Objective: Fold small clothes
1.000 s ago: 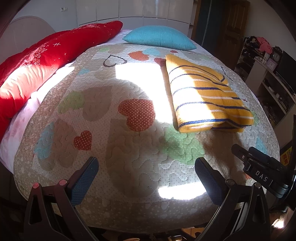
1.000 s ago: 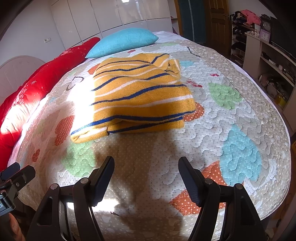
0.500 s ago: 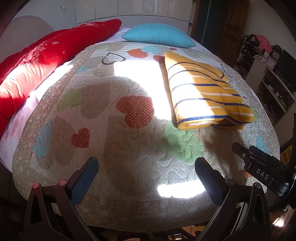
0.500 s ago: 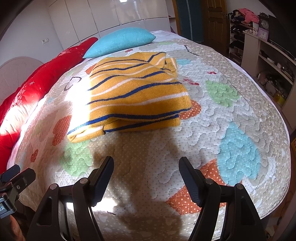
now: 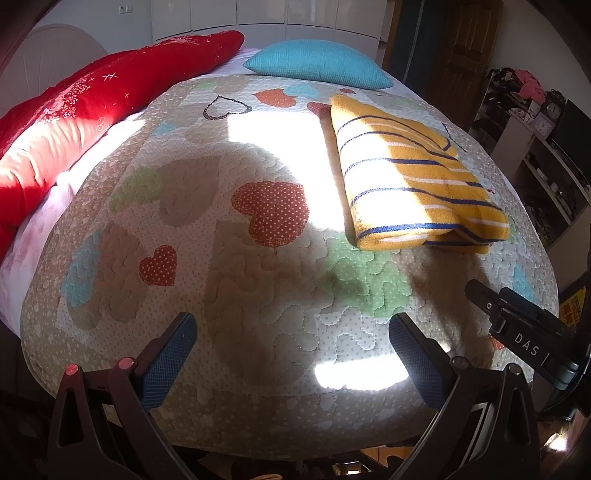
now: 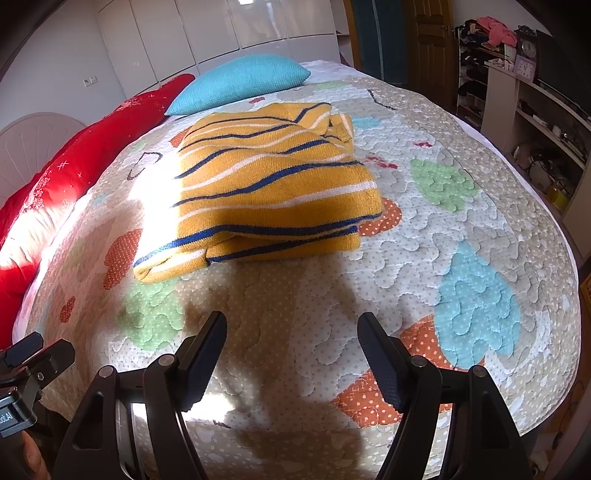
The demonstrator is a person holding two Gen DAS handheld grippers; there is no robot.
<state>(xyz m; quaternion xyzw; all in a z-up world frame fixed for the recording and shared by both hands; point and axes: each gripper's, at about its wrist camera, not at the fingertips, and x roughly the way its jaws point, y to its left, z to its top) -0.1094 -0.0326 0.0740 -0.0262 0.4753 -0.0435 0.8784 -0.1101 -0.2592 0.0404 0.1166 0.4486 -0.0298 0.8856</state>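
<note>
A yellow sweater with blue and white stripes (image 5: pixel 413 177) lies folded flat on the quilted bedspread (image 5: pixel 258 295); it also shows in the right wrist view (image 6: pixel 273 184). My left gripper (image 5: pixel 291 332) is open and empty, hovering over the near edge of the bed, left of and well short of the sweater. My right gripper (image 6: pixel 291 332) is open and empty, hovering over the quilt (image 6: pixel 461 258) just short of the sweater's near folded edge. The right gripper's body shows at the right of the left wrist view (image 5: pixel 524 339).
A blue pillow (image 5: pixel 317 62) and a long red cushion (image 5: pixel 92 110) lie at the far and left sides of the bed. Shelves with clutter (image 6: pixel 535 129) stand to the right, a wooden door (image 6: pixel 432 40) behind. White wardrobes (image 6: pixel 221 29) line the back wall.
Both grippers have drawn back slightly from the sweater toward the near edge of the bed. The sweater has not moved.
</note>
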